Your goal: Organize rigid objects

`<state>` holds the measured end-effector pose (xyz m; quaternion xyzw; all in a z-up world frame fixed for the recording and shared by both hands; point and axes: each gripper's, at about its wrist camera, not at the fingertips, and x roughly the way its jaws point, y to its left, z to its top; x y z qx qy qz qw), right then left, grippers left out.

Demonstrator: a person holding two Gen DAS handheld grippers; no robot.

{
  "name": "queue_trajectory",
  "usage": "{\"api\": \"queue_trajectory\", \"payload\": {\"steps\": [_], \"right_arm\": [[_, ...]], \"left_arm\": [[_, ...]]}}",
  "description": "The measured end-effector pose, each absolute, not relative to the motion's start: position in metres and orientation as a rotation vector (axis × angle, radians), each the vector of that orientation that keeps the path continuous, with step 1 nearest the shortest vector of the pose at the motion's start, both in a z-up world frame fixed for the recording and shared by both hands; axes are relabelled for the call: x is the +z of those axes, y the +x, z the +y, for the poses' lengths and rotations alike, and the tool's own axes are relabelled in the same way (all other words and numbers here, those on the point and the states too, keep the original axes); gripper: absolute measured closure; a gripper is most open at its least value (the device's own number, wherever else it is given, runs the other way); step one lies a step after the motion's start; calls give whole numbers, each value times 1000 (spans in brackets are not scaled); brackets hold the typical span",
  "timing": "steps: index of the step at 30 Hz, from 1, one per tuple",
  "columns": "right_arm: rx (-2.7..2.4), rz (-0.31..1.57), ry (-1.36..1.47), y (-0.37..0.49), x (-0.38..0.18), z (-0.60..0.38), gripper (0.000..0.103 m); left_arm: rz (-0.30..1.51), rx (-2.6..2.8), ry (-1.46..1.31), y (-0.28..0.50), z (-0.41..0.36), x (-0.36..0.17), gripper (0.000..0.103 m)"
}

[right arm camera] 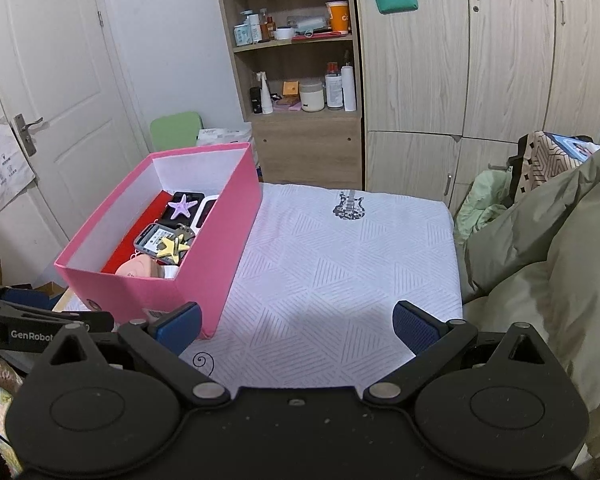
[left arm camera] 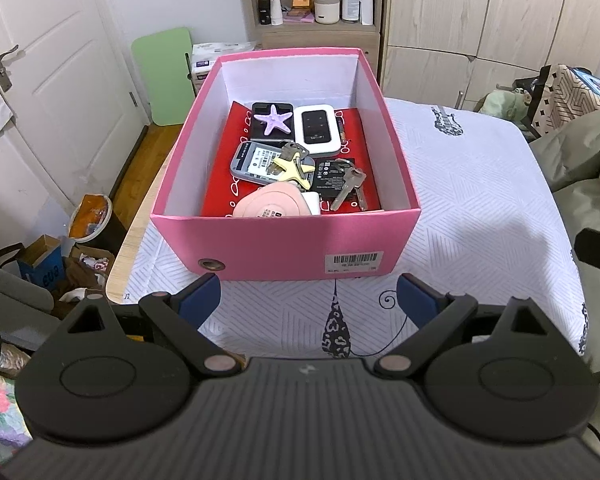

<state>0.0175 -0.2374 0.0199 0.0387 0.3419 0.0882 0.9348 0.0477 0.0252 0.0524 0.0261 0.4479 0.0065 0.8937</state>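
A pink box (left arm camera: 284,246) stands on the table's white cloth (left arm camera: 480,216); it also shows in the right wrist view (right arm camera: 148,292). Inside lie a purple starfish (left arm camera: 275,119) on a black device, a white WiFi router (left arm camera: 315,125), a grey device (left arm camera: 256,162), a yellow starfish (left arm camera: 296,168) with keys (left arm camera: 350,184), and a pink disc (left arm camera: 274,204). My left gripper (left arm camera: 308,300) is open and empty just before the box's front wall. My right gripper (right arm camera: 298,326) is open and empty over the cloth, right of the box.
A wooden shelf unit (right arm camera: 300,80) with bottles and wardrobes (right arm camera: 480,80) stand behind the table. A white door (right arm camera: 48,92) is at left. Olive bedding (right arm camera: 548,248) lies at right. Floor clutter (left arm camera: 60,264) sits left of the table. The left gripper's arm (right arm camera: 32,326) shows at left.
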Motion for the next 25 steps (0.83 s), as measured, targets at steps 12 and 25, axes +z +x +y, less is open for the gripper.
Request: {"api": "queue_trajectory", "payload": {"steps": [12,25], "right_arm": [[152,690,74,15,21,-242,0],[150,693,80,12,18,-242,0]], "left_arm": [[925,-5,42,46,26,52,7],[905,8,50,42,27,54,7]]}}
